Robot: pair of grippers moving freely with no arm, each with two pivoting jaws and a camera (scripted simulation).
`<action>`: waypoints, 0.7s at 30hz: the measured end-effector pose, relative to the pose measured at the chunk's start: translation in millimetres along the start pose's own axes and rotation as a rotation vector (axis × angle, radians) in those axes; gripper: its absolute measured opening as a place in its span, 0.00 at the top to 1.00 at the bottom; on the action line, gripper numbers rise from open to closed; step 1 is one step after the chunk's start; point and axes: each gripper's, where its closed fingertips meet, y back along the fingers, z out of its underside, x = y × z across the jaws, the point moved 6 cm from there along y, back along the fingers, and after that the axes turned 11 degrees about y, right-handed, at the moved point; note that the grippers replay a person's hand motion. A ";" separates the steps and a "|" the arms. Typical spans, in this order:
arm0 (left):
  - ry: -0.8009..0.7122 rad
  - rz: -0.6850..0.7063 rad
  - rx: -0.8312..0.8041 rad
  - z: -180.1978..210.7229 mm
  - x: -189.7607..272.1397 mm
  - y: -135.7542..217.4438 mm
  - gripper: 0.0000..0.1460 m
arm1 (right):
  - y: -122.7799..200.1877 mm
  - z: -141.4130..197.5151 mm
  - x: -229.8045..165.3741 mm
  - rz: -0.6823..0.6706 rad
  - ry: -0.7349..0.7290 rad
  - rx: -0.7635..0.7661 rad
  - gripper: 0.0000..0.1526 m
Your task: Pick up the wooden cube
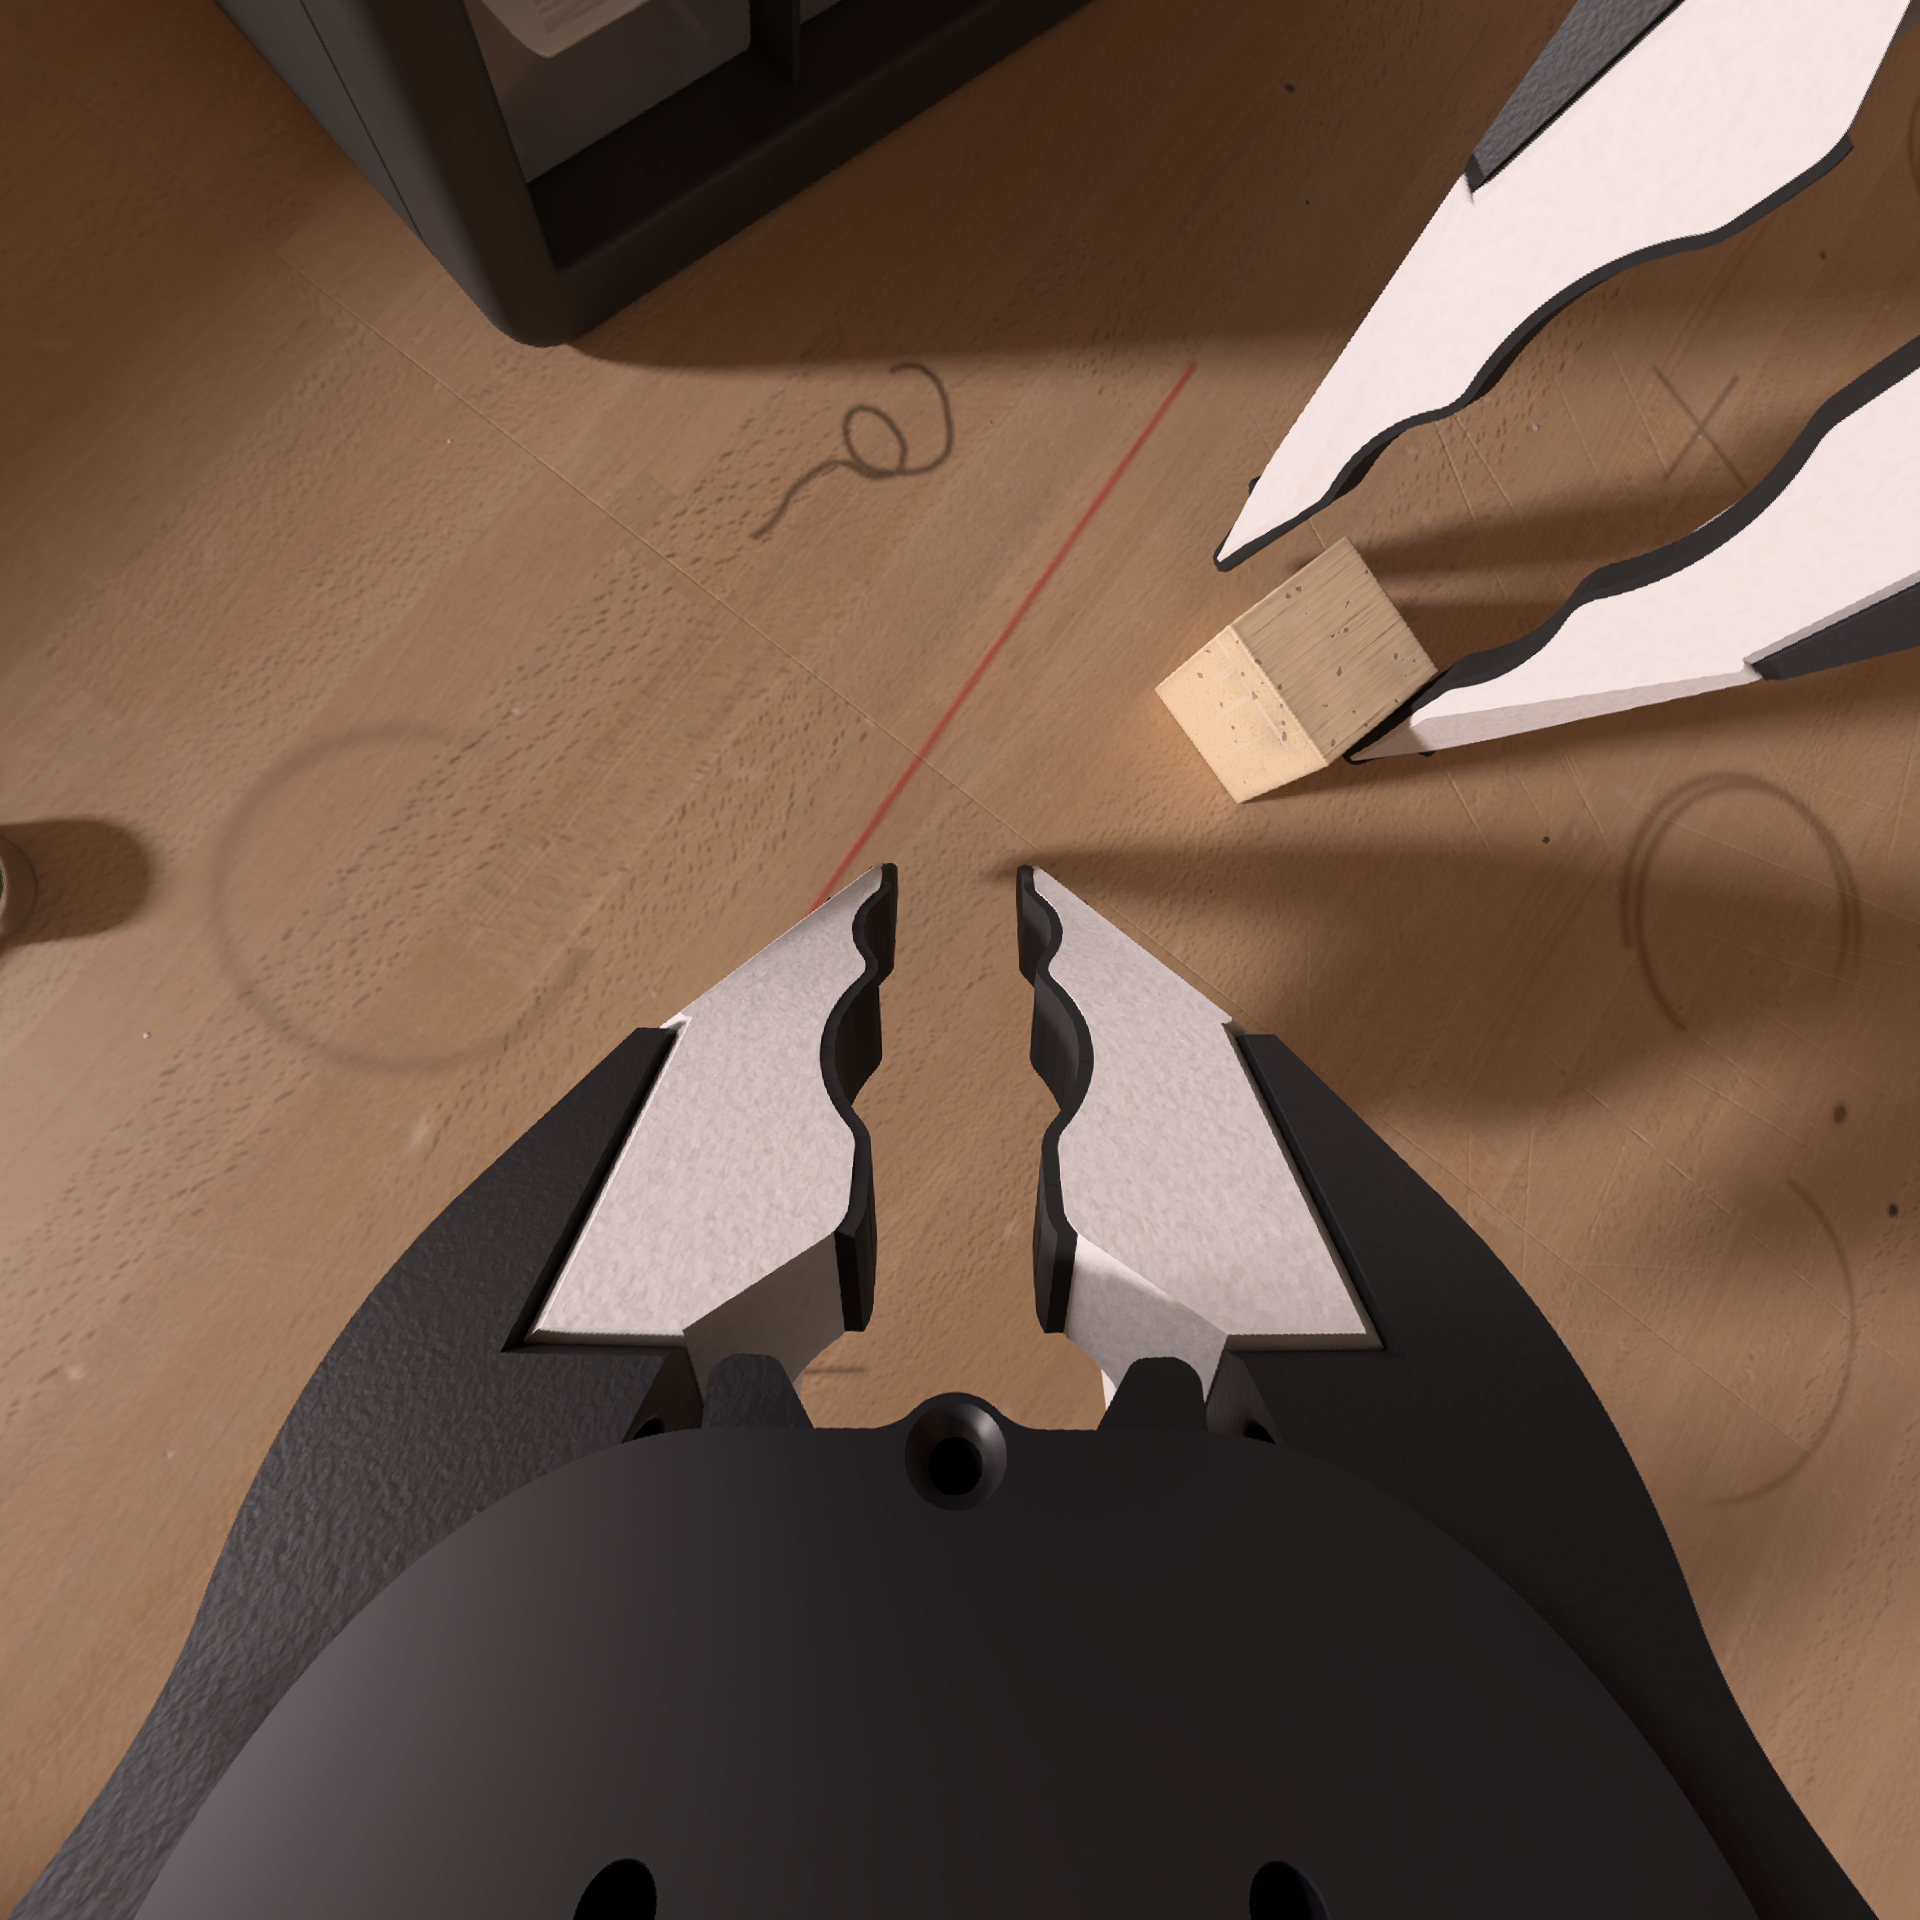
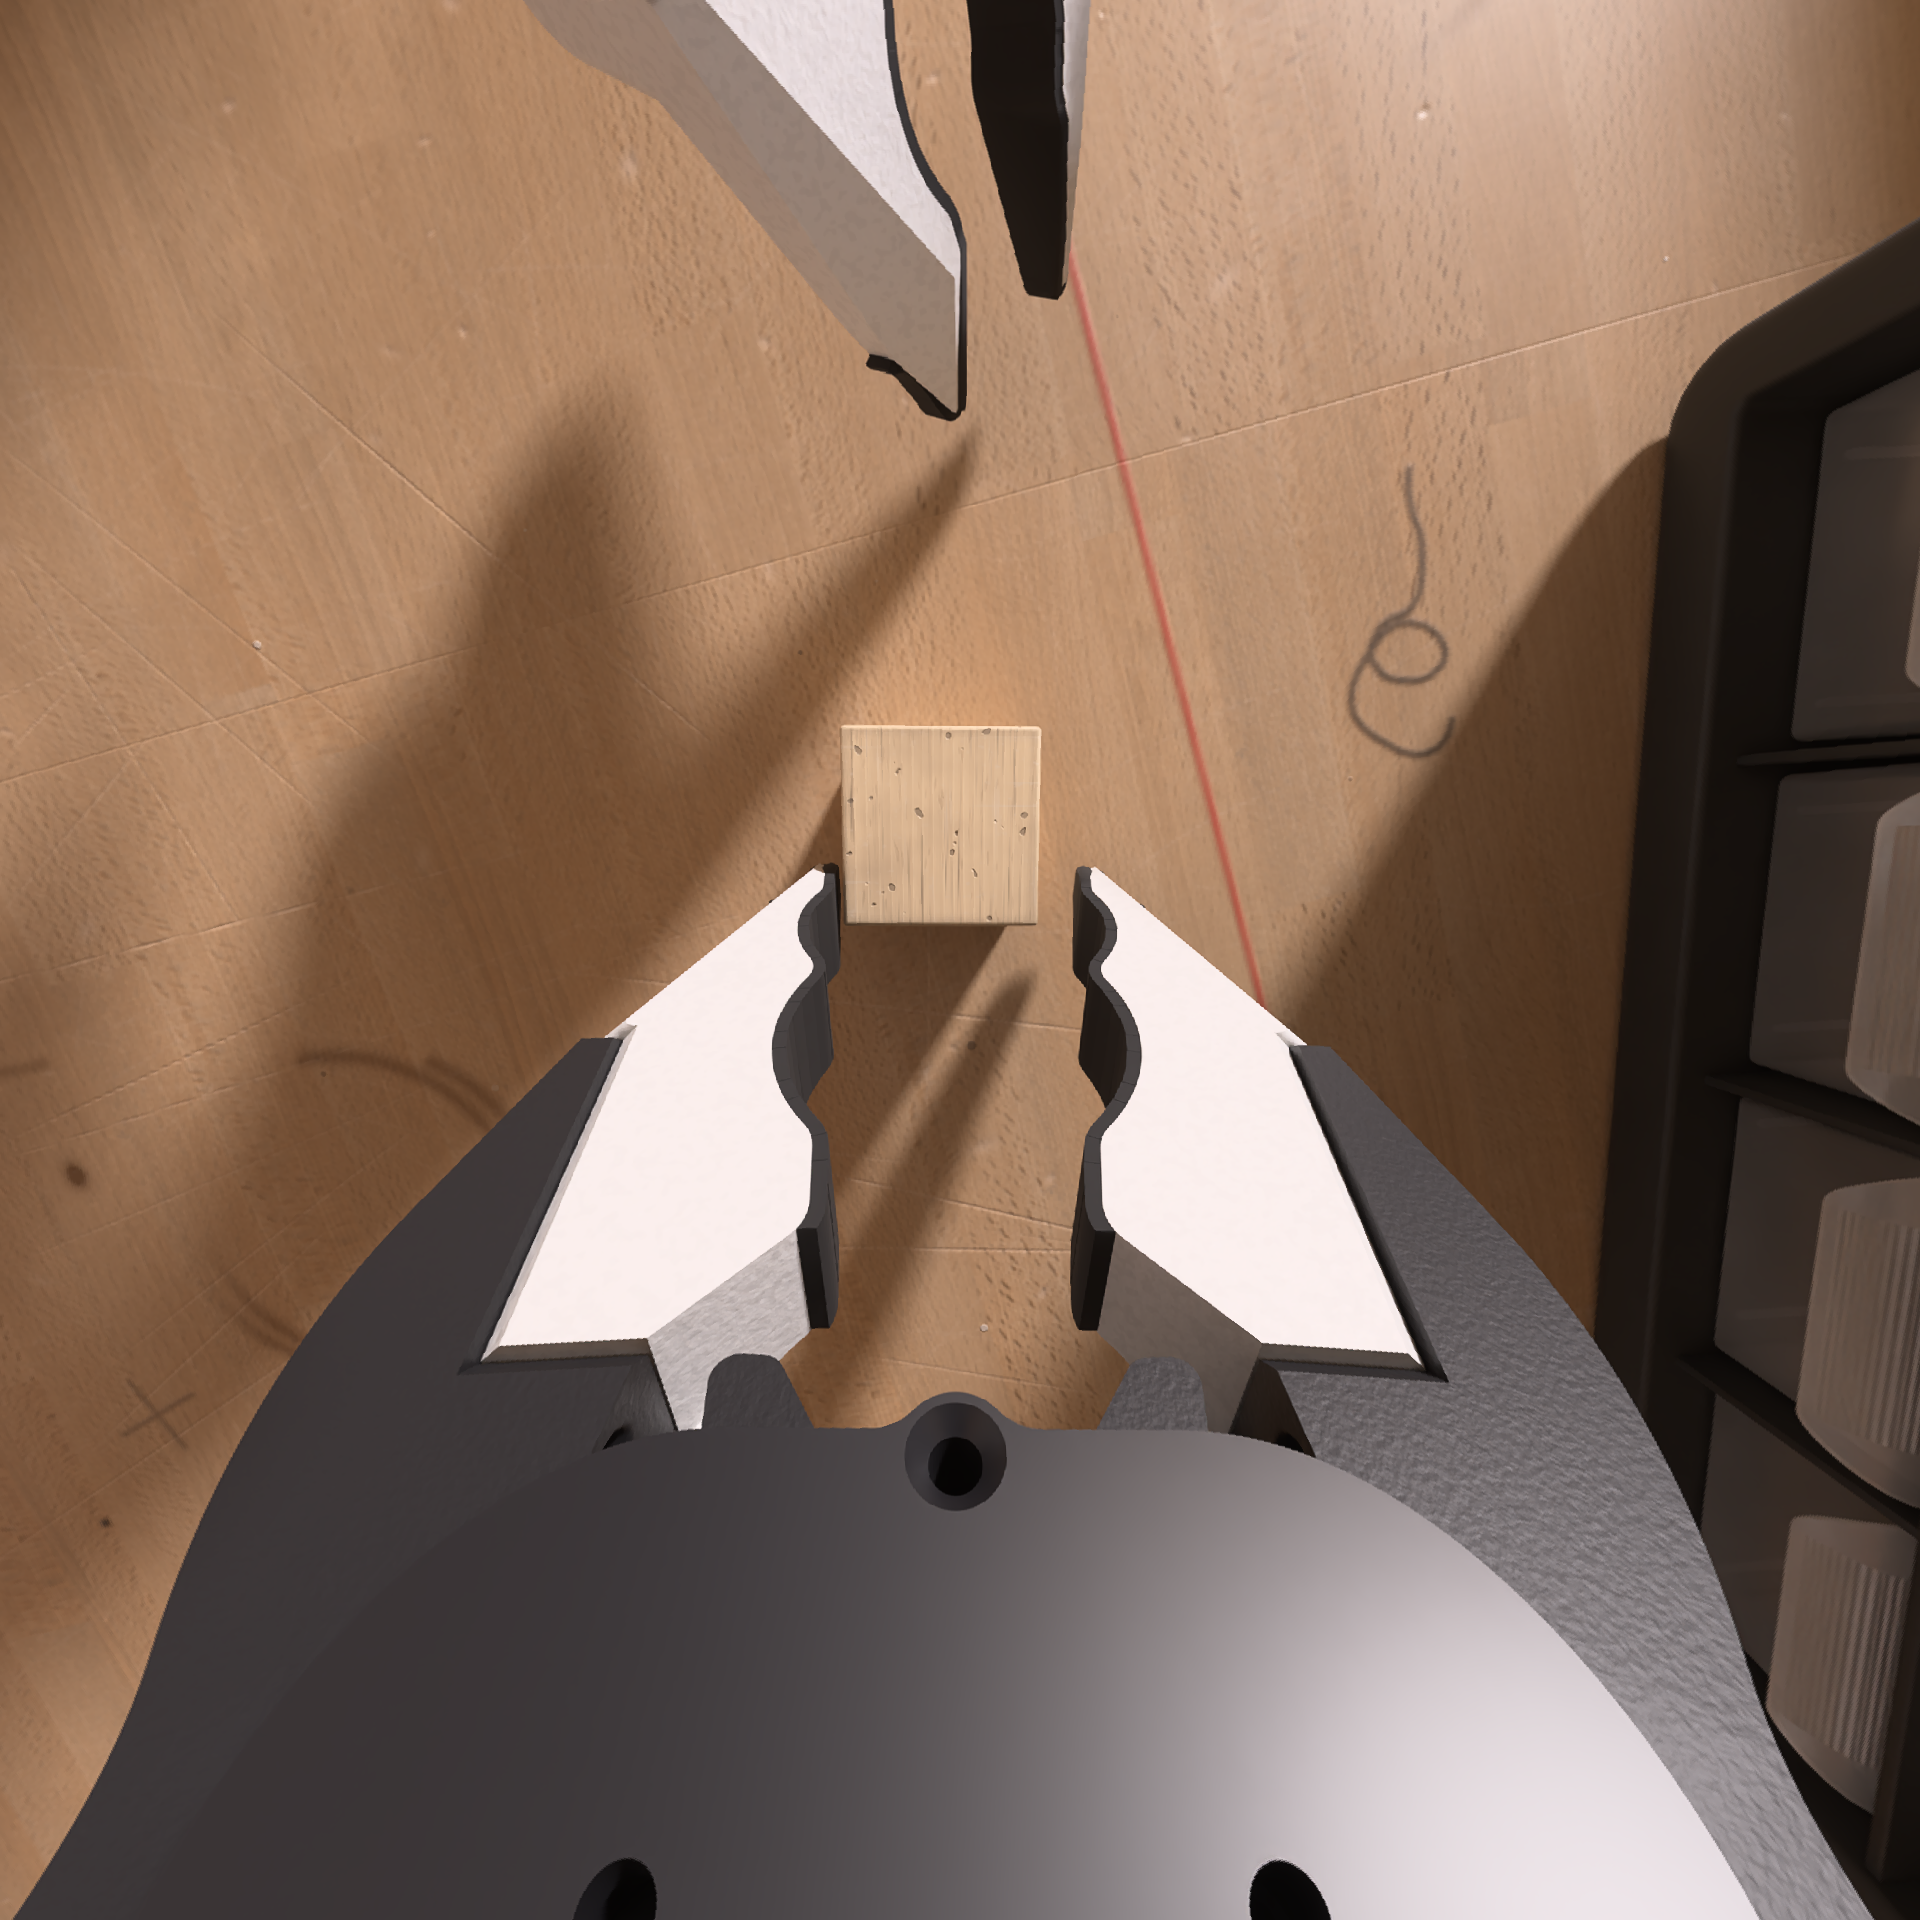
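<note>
The wooden cube (image 2: 940, 821) is small and pale and rests on the brown wooden tabletop (image 2: 416, 312). My right gripper (image 2: 956, 873) is open, and its fingertips reach either side of the cube's near end. The left fingertip (image 2: 826, 894) is close against the cube's side, and a gap shows at the other. In the left wrist view the cube (image 1: 1294, 670) lies to the upper right, with the right gripper (image 1: 1294, 655) straddling it. My left gripper (image 1: 956, 878) is open a little and empty, hovering above bare table short of the cube. It also shows in the right wrist view (image 2: 987, 343), beyond the cube.
A black compartmented organizer (image 1: 520, 208) stands at the table's far side. In the right wrist view the organizer (image 2: 1704, 831) runs along the right edge and holds white ribbed cylinders (image 2: 1870, 1351). A thin red line (image 1: 997, 644) and pencil scribbles mark the tabletop. A small object (image 1: 12, 883) sits at the left edge.
</note>
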 end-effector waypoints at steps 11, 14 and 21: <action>0.007 0.011 -0.001 0.4 -0.5 0.6 0.84 | -4.6 -11.0 -1.9 0.005 0.013 0.023 0.76; 0.013 0.016 0.002 0.7 -1.8 0.8 0.85 | -5.2 -12.2 -1.4 0.003 0.008 0.030 0.76; 0.021 0.019 0.004 1.1 -3.8 1.5 0.85 | -6.3 -14.7 -1.1 0.002 0.007 0.031 0.76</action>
